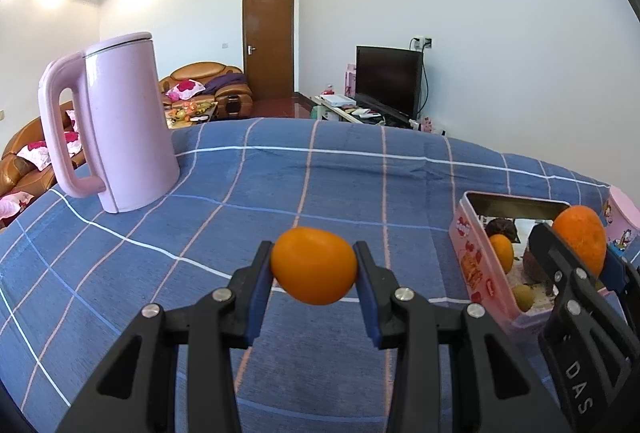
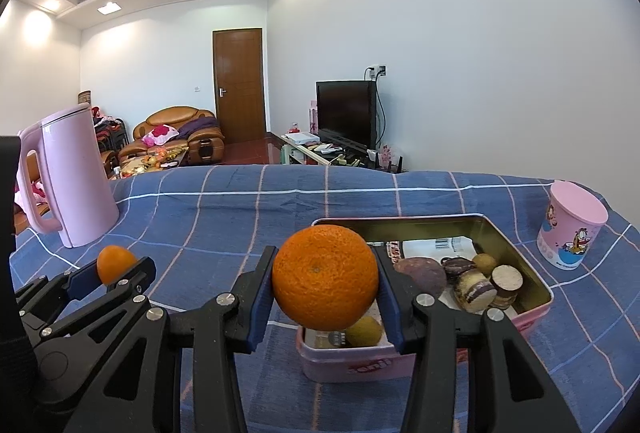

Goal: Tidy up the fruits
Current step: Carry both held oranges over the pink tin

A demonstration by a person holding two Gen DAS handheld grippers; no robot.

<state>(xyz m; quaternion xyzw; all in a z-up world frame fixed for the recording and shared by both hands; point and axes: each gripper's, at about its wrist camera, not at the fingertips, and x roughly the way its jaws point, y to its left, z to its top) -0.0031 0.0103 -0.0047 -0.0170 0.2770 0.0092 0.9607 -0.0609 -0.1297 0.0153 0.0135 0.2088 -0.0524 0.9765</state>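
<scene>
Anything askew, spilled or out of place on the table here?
Nothing spilled or damaged. One oddity: the pink tin mixes fruit with cookies and a paper packet. The kettle and cup stand upright, and each gripper holds an orange clear of the cloth.

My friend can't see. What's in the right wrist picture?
The right tool grips a big orange above a pink tin of snacks. To the left, the left tool holds a small orange fruit.
</scene>
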